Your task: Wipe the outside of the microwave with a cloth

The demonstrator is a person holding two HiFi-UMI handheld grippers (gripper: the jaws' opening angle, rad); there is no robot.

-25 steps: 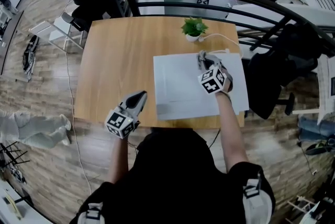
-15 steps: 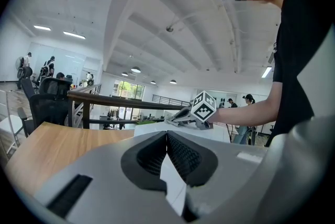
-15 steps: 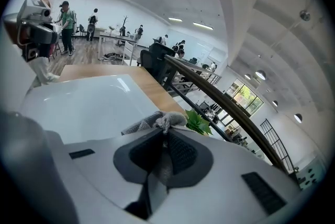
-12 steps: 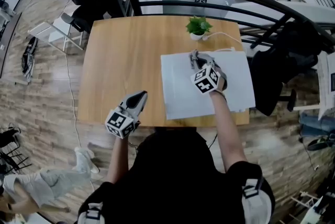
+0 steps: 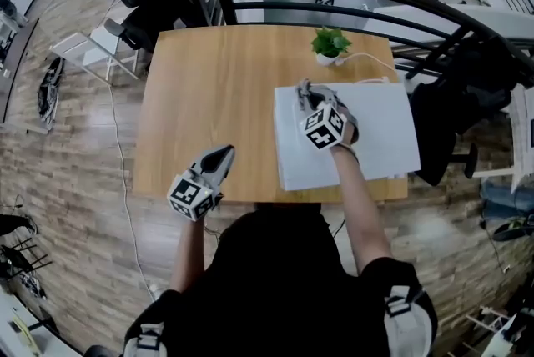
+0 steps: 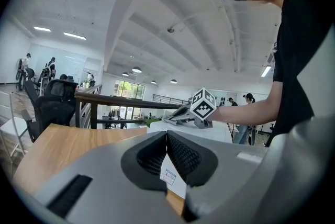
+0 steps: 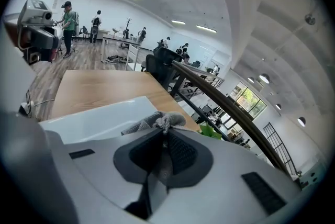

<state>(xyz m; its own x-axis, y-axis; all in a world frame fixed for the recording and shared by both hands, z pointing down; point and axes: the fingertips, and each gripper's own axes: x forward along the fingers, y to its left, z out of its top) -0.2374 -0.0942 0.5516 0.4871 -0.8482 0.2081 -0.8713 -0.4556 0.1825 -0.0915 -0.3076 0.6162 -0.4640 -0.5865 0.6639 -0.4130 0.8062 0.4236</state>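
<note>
My left tongs (image 5: pixel 223 155) are hovering clenched on nothing over the table's (image 5: pixel 200 72) near edge. Ahead and to their right, my right tongs (image 5: pixel 303 90) are gripping the grey cloth (image 7: pixel 157 122) and pressing it onto the white microwave's (image 5: pixel 371 130) top. Over the last second they have been sliding leftward and are now nearing its left edge. I judge this top pass is nearly ending, with the sides still waiting.

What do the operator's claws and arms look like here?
The left claw and right claw are both grey, tapered shells with dark ribbed pads lining the inside of the jaws. Each carries a white marker cube printed with black squares. The person wears a black short-sleeved top, with grey strap buckles at the shoulders.
</note>
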